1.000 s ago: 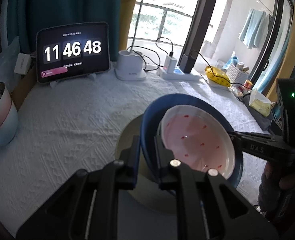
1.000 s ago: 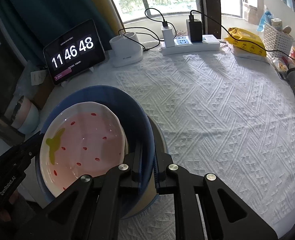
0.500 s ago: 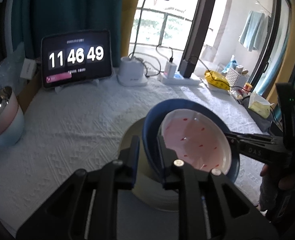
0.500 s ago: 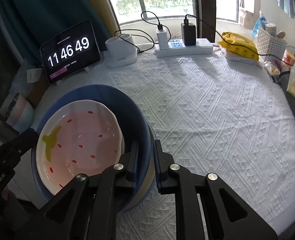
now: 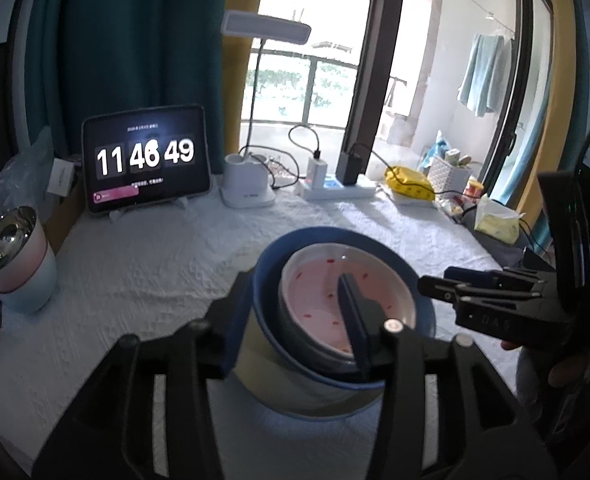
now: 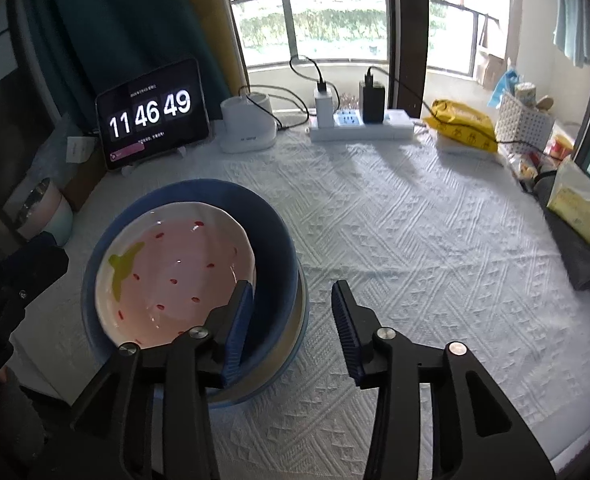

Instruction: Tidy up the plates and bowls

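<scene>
Bowls sit nested, mouths up, on the white quilted surface (image 6: 415, 240): a strawberry-patterned bowl (image 6: 175, 276) with pink inside, red seeds and a green leaf pointing toward the tablet clock (image 6: 153, 114), lies inside a blue bowl (image 6: 273, 232), which rests in a pale bowl (image 6: 295, 328) beneath. Left tool (image 5: 291, 316) and right tool (image 6: 291, 320) have just been opening; each straddles the blue rim with pads apart, gripping nothing.
</scene>
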